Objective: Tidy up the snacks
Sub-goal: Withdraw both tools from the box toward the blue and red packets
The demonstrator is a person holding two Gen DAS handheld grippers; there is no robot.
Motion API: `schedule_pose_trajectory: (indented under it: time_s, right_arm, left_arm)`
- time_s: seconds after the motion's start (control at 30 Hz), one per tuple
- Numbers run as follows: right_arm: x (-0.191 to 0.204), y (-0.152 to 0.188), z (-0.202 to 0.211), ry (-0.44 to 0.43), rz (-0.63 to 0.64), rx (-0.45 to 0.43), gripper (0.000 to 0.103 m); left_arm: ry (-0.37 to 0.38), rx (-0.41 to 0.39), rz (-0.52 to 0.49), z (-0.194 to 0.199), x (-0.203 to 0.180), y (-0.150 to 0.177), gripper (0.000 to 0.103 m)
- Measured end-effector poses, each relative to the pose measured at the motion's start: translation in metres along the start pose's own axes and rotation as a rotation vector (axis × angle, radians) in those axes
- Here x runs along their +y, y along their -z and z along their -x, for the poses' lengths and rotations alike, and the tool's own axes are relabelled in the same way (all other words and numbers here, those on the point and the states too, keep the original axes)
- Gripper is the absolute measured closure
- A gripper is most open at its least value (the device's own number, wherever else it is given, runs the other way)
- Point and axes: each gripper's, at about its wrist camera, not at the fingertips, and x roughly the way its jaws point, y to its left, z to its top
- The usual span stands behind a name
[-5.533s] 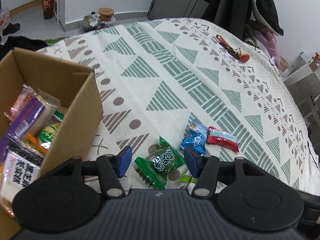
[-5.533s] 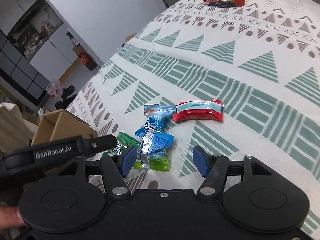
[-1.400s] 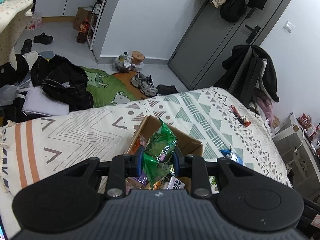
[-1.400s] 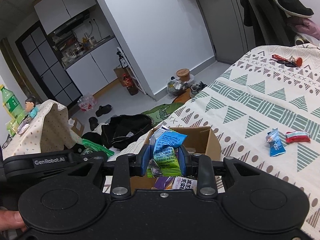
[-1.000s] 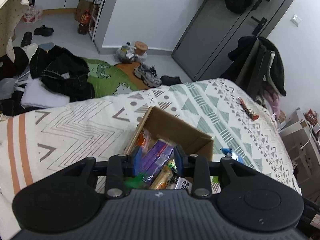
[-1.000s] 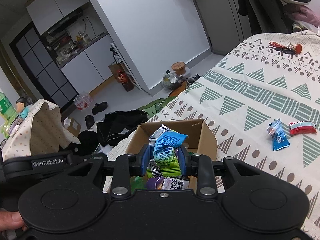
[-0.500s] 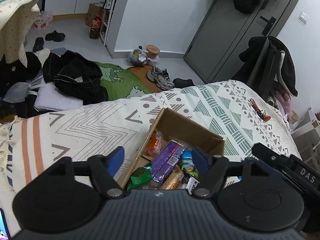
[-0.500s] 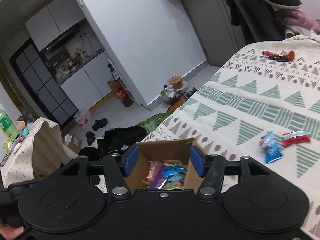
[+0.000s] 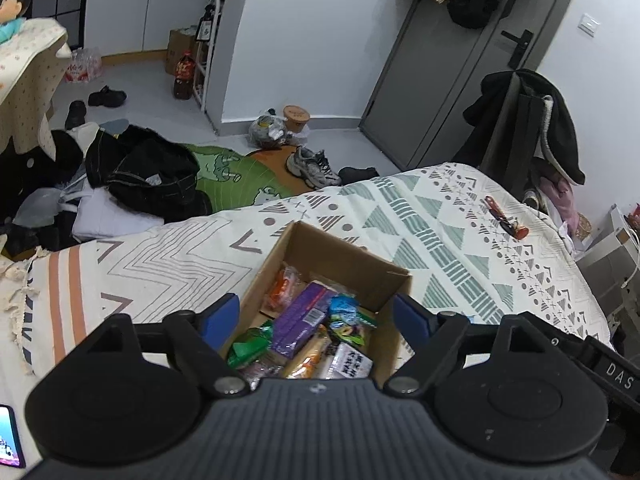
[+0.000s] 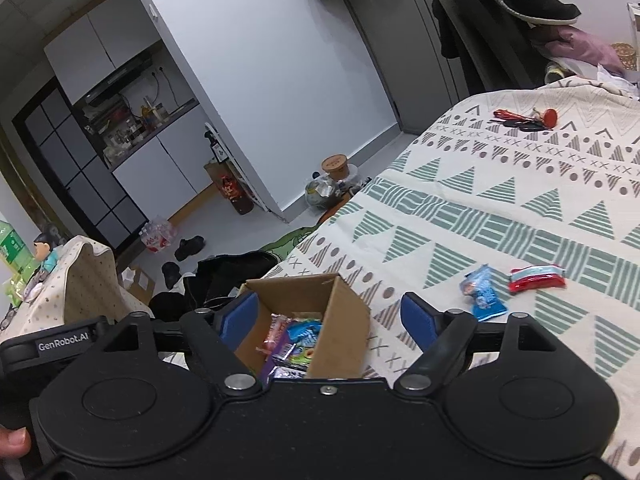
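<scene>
Both packets have dropped into the cardboard box [image 9: 340, 258] since the earlier frames. Left gripper [image 9: 318, 316] and right gripper [image 10: 335, 314] hover above it, jaws wide apart, empty. Blue packet [image 10: 482, 293] and red packet [image 10: 536, 278] lie on the bedspread [image 10: 500, 208].

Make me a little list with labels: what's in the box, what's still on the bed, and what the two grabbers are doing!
box: cardboard box on the bed, full of snack packets
left out: blue packet and red packet, side by side on the patterned bedspread
left gripper: open, empty, above the box
right gripper: open, empty
</scene>
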Motion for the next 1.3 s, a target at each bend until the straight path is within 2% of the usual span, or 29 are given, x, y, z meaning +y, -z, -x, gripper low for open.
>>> schedule_pose_trajectory:
  time_s: [0.37,0.97,1.3]
  right_arm:
    - [-0.032,-0.013,0.025,0.034,0.011,0.005,0.014]
    - [-0.091,-0.018,0.039,0.098,0.026,0.076,0.013]
    - [-0.121,-0.021,0.036,0.104,0.012,0.098,0.013]
  left_arm:
    - [0.0,0.018,-0.03,0.006,-0.032,0.012,0.019]
    - [0.039,0.067,-0.094,-0.009,-0.09,0.034,0.019]
    - [0.037,0.123,-0.13,-0.037,-0.122,0.045,0.019]
